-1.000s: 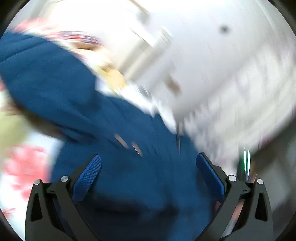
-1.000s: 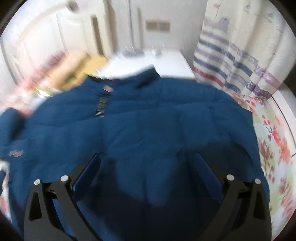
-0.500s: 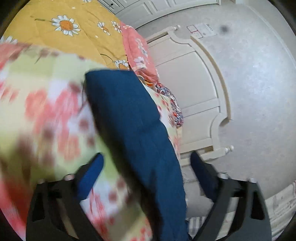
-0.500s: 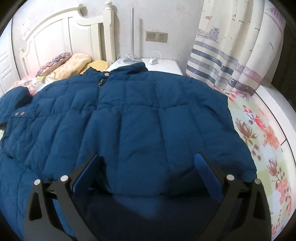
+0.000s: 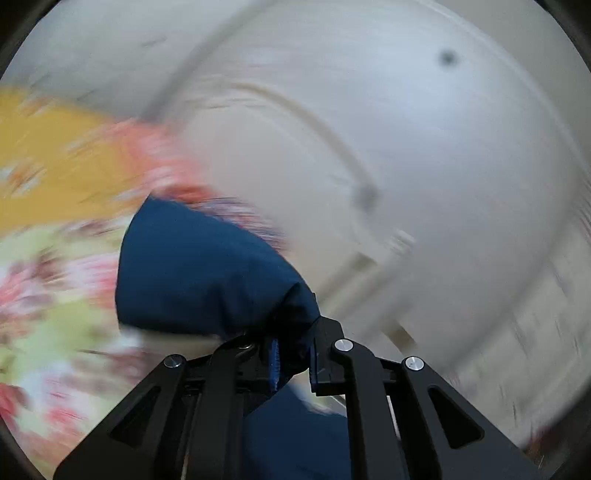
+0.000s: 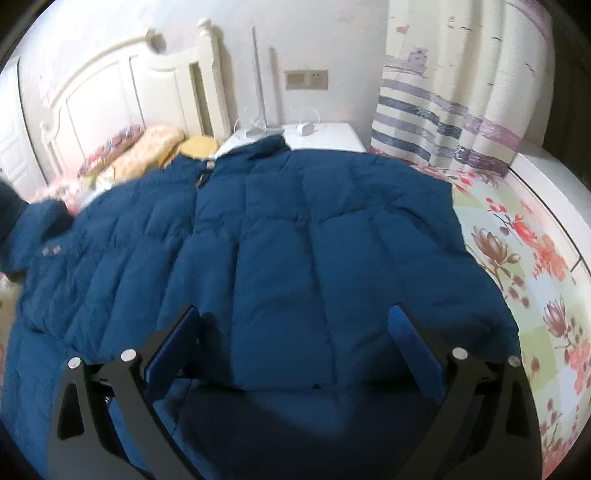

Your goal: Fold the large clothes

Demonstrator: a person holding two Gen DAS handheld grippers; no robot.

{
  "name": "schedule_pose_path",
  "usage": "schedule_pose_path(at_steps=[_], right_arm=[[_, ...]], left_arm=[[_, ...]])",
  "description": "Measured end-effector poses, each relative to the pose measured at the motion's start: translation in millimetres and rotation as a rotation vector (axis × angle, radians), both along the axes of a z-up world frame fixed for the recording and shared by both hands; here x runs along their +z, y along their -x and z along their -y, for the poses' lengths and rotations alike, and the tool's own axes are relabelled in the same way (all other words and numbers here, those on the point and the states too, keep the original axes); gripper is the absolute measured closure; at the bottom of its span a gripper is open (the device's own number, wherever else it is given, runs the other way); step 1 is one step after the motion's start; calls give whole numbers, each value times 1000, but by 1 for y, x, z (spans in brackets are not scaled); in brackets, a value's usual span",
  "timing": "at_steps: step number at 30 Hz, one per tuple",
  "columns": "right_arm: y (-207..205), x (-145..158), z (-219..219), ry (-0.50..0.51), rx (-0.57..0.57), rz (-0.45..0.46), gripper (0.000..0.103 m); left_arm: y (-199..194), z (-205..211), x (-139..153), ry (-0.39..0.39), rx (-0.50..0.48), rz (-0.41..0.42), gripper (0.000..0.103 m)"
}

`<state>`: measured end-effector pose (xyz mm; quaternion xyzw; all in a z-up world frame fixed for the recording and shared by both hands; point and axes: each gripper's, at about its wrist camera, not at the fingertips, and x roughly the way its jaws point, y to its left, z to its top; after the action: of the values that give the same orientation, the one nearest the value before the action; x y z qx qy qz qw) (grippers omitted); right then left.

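Two tongs: left tongs [image 5: 293, 360] pinch what looks like a blurred jacket [image 6: 295, 240] sleeve; right tongs [image 6: 293, 332] spread wide above it.

No text, label, brand or number is readable in either view.

Ahead of your right jaws, far side: white headboard [image 6: 122, 92] at upper left, white nightstand [image 6: 321, 136] against the pale wall [image 6: 295, 33], wall switch plate [image 6: 306, 79] above it. Striped curtain [image 6: 454, 92] up right. Floral bedsheet [image 6: 524, 266] right of the jaws. Left view blurred.
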<state>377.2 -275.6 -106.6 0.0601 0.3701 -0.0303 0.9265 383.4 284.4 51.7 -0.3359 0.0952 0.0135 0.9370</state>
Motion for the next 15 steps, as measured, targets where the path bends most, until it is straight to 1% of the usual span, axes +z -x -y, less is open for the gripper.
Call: schedule_pose_path(at_steps=[1,2,3,4,6,7,8,9,10,11,12,13,14,15], right_arm=[[4,2,5,-26,-14,22,3],[8,4,11,-54,-29,45,3],[14,6,22,-118,-54,87,3],[18,7,32,-168,-76,116,3],[30,7,60,-299,-162,188,3],[34,7,71,-340,-196,214,3],[41,7,85,-396,-243,252,3],[48,6,98,-444,-287,288,3],[53,5,107,-478,-314,314,3],[57,4,116,-510,-336,338,3],[61,3,123,-530,-358,353,3],[62,1,127,-545,-368,356,3],[62,-1,131,-563,-374,353,3],[61,-2,133,-578,-379,346,3]], left_arm=[[-4,33,14,-54,-68,22,96],[-9,77,24,-104,-161,42,96],[-14,113,28,-133,-241,47,96],[-18,153,27,-161,-323,39,96],[-24,217,15,-229,-424,9,95],[-25,251,3,-269,-471,-22,95],[-31,294,-20,-314,-533,-89,95],[-39,312,-35,-341,-558,-136,95],[-46,338,-55,-382,-585,-201,95],[-54,372,-87,-454,-630,-313,95],[-57,391,-107,-509,-651,-370,93],[-55,410,-125,-592,-631,-393,93],[-52,417,-132,-654,-601,-398,91],[-49,424,-135,-696,-591,-399,90]])
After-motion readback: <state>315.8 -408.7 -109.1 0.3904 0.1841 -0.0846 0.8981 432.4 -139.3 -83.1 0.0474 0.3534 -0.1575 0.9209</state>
